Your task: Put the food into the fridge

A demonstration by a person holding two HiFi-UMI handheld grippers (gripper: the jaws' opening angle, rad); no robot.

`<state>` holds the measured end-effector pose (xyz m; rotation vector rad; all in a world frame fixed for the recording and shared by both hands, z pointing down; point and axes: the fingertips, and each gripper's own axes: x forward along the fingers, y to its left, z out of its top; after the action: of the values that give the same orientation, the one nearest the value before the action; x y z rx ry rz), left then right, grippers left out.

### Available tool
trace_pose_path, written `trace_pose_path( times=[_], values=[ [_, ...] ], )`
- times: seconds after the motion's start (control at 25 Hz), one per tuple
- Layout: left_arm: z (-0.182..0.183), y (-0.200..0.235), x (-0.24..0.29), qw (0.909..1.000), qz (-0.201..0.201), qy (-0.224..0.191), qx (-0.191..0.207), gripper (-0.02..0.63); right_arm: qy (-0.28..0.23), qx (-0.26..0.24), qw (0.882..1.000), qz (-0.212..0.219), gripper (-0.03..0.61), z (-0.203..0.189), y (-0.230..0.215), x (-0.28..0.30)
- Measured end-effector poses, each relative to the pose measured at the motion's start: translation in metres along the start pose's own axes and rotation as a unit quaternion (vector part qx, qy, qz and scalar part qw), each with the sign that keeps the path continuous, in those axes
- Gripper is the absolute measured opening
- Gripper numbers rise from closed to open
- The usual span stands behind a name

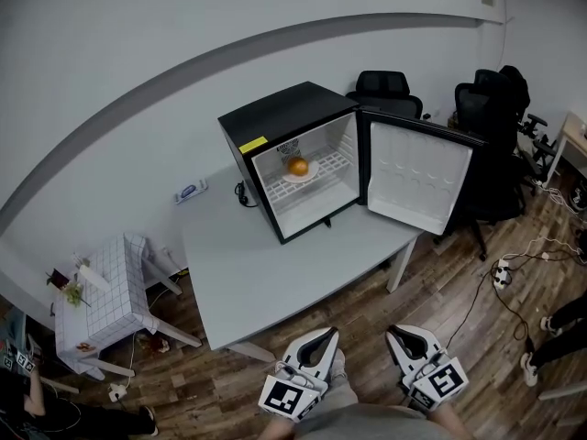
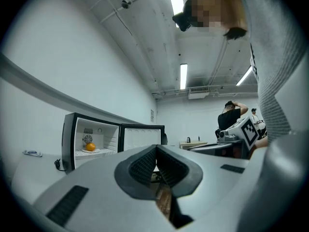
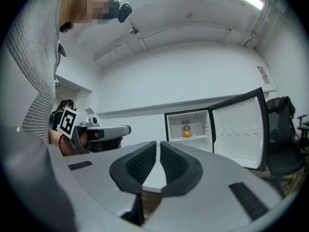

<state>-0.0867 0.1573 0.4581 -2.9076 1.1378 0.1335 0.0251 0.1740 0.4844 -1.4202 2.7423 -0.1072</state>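
Observation:
A black mini fridge stands on the grey table, its door swung open to the right. Inside, an orange rests on a white plate on the wire shelf; the orange shows in the left gripper view, and in the right gripper view the orange is small and far off. My left gripper and right gripper hang side by side near my body, short of the table's front edge. Both are shut and empty, as the left gripper and right gripper show close up.
A small white table with a checked cloth stands at the left. Black office chairs sit behind the fridge. Cables and a power strip lie on the wood floor at the right. A small blue-and-white pack lies at the table's back left.

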Motion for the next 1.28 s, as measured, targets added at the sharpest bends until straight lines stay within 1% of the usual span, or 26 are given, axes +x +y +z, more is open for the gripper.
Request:
trace_pose_path(
  times=[0.12,0.24,0.44,0.6,0.68,0.88,1.0,1.28],
  values=[
    [-0.001,0.021,0.017,1.0,0.001,0.0,0.001,0.011,-0.001,0.001,1.0,0.001,0.015,0.001,-0.012,0.022],
    [-0.006,0.044,0.03,0.9999,0.003,0.013,-0.003,0.011,-0.002,0.0,1.0,0.002,0.014,0.004,-0.023,0.046],
    [0.001,0.084,0.06,0.9999,0.004,0.01,-0.001,0.011,-0.008,-0.002,1.0,0.004,0.014,0.015,-0.046,0.09],
    [0.01,0.113,0.079,1.0,0.002,-0.002,0.006,0.011,-0.009,-0.003,1.0,0.006,0.015,0.021,-0.058,0.124],
    [0.01,0.126,0.087,0.9999,0.001,0.001,0.014,0.011,-0.01,-0.003,1.0,0.008,0.015,0.023,-0.064,0.142],
    [0.021,0.161,0.112,0.9996,-0.003,-0.018,0.021,0.011,-0.011,-0.01,1.0,0.02,0.015,0.03,-0.074,0.186],
    [0.028,0.179,0.125,0.9992,-0.004,-0.032,0.022,0.011,-0.009,-0.014,1.0,0.015,0.015,0.032,-0.084,0.208],
    [0.028,0.216,0.148,0.9993,-0.001,-0.032,0.02,0.011,-0.011,-0.016,1.0,0.02,0.015,0.036,-0.101,0.25]
  ],
)
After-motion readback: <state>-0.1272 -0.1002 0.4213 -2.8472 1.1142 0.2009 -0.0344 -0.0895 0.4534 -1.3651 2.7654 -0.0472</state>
